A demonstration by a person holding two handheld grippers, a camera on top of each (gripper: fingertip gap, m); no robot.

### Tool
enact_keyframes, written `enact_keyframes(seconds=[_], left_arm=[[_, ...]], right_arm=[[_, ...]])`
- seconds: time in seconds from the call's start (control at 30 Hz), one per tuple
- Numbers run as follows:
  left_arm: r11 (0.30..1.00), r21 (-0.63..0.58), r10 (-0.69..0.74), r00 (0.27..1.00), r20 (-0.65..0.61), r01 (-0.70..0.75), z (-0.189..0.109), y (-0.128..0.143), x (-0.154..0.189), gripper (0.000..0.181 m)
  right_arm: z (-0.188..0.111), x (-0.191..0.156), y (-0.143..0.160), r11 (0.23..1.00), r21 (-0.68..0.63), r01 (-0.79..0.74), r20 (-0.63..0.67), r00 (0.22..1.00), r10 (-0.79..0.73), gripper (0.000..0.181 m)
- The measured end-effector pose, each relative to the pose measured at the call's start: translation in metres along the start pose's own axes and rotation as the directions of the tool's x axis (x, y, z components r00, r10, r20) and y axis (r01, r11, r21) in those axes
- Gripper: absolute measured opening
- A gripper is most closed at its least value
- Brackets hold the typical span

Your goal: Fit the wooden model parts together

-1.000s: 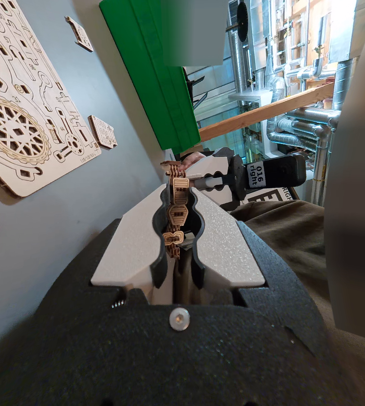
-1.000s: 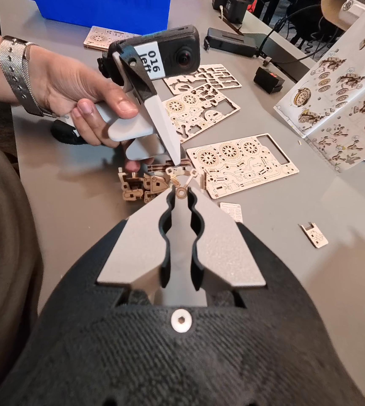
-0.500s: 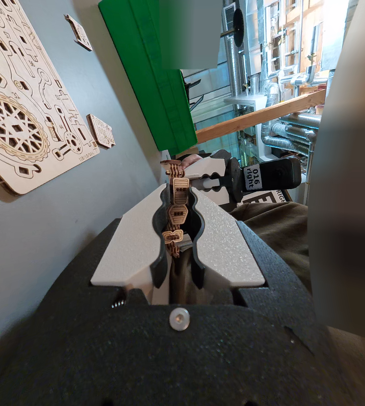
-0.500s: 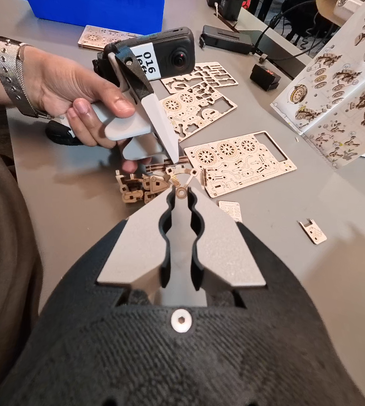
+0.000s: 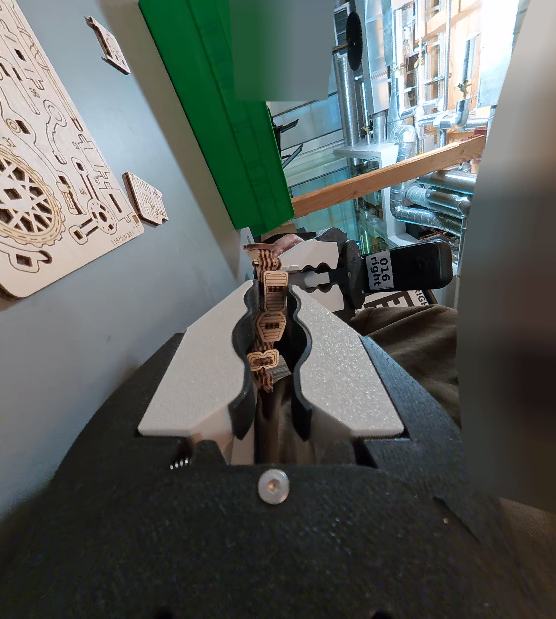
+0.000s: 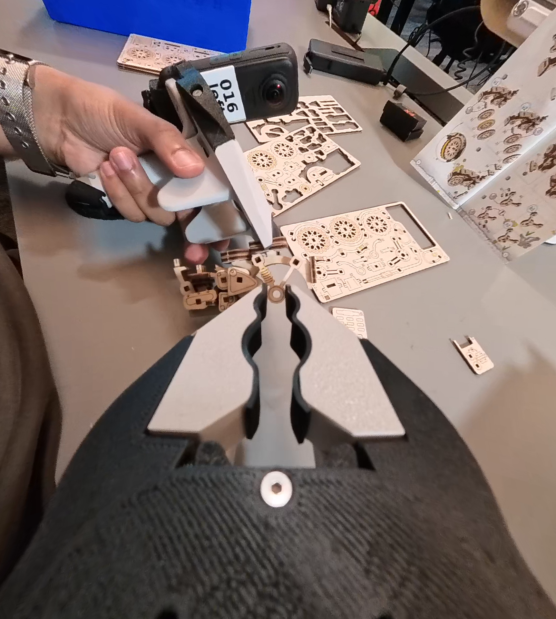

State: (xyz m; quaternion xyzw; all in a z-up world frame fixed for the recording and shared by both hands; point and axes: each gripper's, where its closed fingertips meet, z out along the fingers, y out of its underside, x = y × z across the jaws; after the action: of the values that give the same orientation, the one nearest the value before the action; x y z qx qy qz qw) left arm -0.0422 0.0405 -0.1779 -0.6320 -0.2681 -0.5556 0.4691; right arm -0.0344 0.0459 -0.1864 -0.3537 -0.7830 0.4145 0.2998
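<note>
My left gripper [image 5: 271, 286] is shut on a layered wooden model assembly [image 5: 269, 325], which stands edge-on between the jaws and sticks out past the tips. In the right wrist view a hand holds that left gripper [image 6: 266, 243], tips pointing down onto the model assembly [image 6: 216, 281] just above the table. My right gripper [image 6: 275, 292] is shut on a small wooden part [image 6: 275, 294] with a ring, two arms and a coil spring. That part touches the assembly under the left gripper's tips. The right gripper also shows in the left wrist view [image 5: 306, 268].
Laser-cut wooden sheets [image 6: 363, 248] [image 6: 300, 167] lie on the grey table [image 6: 102, 335] beyond the grippers. An instruction booklet [image 6: 521, 160] stands at the right. Small loose pieces [image 6: 472, 358] [image 6: 350, 321], a blue box [image 6: 156, 16], a green box [image 5: 223, 110] and black devices [image 6: 346, 67] are around. The tips of both grippers are at nearly the same place.
Almost nothing. Both grippers keep their hold and stay together at the model; the views shift only slightly.
</note>
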Motion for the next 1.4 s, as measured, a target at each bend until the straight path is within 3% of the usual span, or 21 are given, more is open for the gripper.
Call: enact_keyframes(seconds=[0.5,0.9,1.1,1.4], left_arm=[[0.995,-0.047,0.093,0.996,0.003,-0.093,-0.001,0.008,0.005,0.013],[0.956,-0.125,0.283,0.946,0.156,-0.266,0.000,0.014,-0.009,0.018],[0.952,-0.144,0.293,0.942,0.165,-0.271,0.004,0.018,-0.009,0.028],[0.927,-0.210,0.358,0.899,0.253,-0.311,0.006,0.025,-0.022,0.015]], right_arm=[[0.002,-0.007,0.001,1.000,-0.006,0.008,0.033,0.999,-0.008,0.008],[0.008,-0.008,0.015,0.997,-0.073,0.009,0.043,0.999,-0.006,0.008],[0.011,-0.009,0.021,0.995,-0.095,-0.013,0.056,0.998,0.018,0.006],[0.014,-0.007,0.024,0.994,-0.106,-0.036,0.053,0.998,0.042,0.000]])
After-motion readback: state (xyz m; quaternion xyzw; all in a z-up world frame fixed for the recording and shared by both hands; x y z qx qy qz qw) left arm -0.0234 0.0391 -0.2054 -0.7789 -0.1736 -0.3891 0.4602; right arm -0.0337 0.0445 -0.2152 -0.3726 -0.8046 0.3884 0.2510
